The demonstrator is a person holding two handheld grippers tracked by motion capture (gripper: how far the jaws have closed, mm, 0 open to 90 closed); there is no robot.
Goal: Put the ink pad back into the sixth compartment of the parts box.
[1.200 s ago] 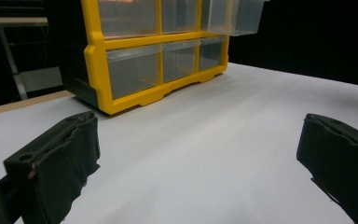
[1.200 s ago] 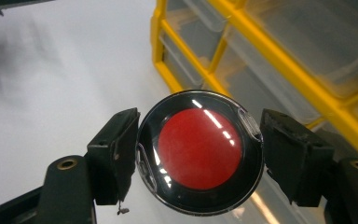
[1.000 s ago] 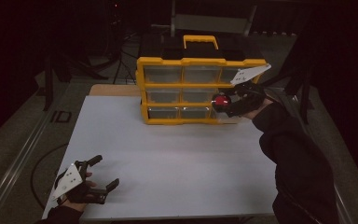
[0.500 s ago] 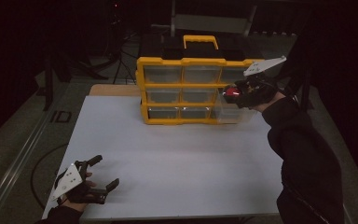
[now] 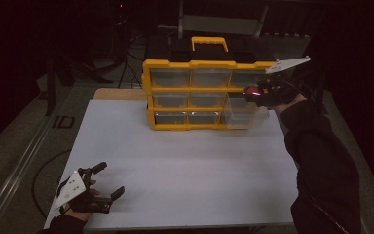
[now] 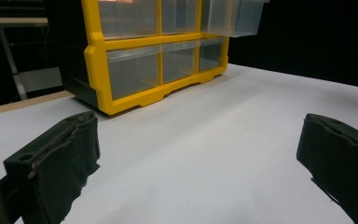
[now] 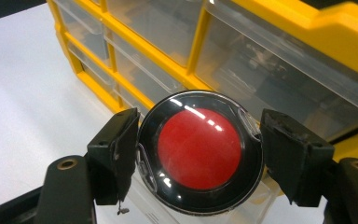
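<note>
At the lower left of the high view I saw my left gripper (image 5: 108, 184) resting low on the white table (image 5: 185, 165), its 2 jaws spread wide apart and grasping nothing. In the left gripper view the same 2 black jaws stood at the lower left and lower right corners of the frame, with bare table between them.

In the upper middle of the high view stood the yellow drawer cabinet (image 5: 199, 95), with a yellow handle (image 5: 209, 43) on its black top. I counted 3 rows of clear drawers on its front. On the right side of the cabinet, 1 clear drawer (image 5: 244, 113) was pulled out toward me; in the left gripper view this drawer (image 6: 233, 16) stuck out at the top of the frame.

At the upper right of the high view my right gripper (image 5: 253, 92) was held just above the open drawer. Its jaws were clamped on a round black disc with a red centre (image 7: 199, 157), 1 jaw pressing on each side of the rim. In the right gripper view this disc sat in the lower middle of the frame, with the cabinet drawers behind it.
</note>
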